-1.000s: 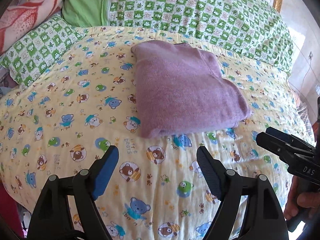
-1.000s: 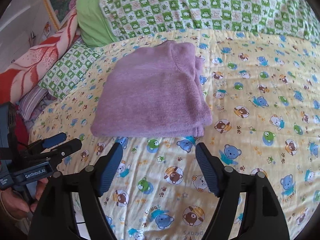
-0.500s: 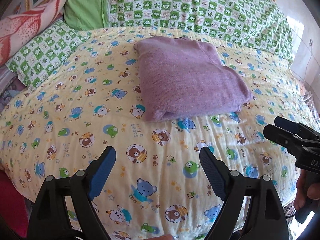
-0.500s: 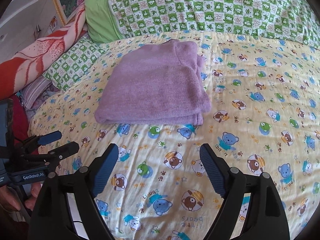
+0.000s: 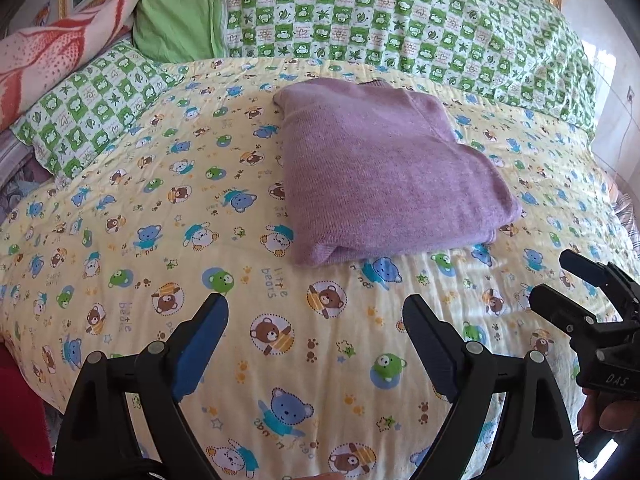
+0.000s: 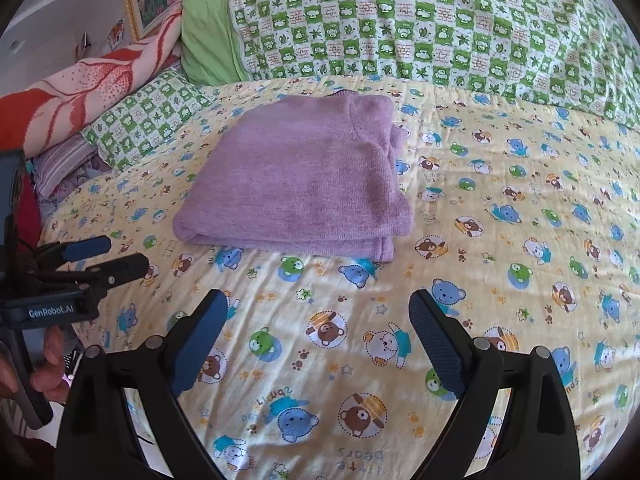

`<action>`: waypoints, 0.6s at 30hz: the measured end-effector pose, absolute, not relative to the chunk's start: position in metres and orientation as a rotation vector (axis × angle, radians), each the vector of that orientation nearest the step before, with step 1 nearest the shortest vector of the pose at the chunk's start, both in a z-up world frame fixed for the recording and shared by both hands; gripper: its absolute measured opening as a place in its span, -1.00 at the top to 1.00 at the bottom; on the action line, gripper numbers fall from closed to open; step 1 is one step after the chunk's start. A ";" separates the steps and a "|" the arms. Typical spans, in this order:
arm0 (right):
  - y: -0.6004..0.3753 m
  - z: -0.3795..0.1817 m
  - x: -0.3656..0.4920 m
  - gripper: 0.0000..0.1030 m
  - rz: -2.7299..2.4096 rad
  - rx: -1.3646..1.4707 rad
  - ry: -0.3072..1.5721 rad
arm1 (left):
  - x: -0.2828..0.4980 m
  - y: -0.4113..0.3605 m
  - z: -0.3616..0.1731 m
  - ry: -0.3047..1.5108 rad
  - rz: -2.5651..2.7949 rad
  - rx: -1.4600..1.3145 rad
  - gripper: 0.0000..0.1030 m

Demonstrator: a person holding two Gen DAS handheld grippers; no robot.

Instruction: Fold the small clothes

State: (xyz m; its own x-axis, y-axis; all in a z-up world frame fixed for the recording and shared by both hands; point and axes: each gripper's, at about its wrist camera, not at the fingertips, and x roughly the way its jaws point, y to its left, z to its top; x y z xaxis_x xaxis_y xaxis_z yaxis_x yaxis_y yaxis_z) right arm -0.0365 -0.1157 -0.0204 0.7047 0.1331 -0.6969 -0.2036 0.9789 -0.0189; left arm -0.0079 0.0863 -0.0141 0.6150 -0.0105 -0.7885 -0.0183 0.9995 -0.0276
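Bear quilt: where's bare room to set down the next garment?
Free: the yellow quilt right of the folded purple sweater, up to the green checked blanket; also the strip between the sweater and the open left gripper and right gripper. Crowded: far left, with the small checked pillow.

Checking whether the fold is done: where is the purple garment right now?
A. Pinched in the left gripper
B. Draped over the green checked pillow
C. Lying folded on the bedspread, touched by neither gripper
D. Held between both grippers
C: the purple garment lies folded on the bedspread, with the left gripper and right gripper open and apart from it.
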 end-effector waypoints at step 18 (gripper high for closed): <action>-0.113 -0.034 -0.007 -0.80 0.187 -0.110 0.772 | 0.008 0.077 -0.020 0.897 0.079 0.006 -0.82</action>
State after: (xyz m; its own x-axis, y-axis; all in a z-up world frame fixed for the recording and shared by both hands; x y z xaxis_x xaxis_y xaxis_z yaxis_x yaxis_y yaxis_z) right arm -0.0073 -0.1129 -0.0340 0.7009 0.1274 -0.7018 -0.2075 0.9778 -0.0298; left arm 0.0084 0.0766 -0.0195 0.6212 0.0712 -0.7804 -0.0662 0.9971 0.0383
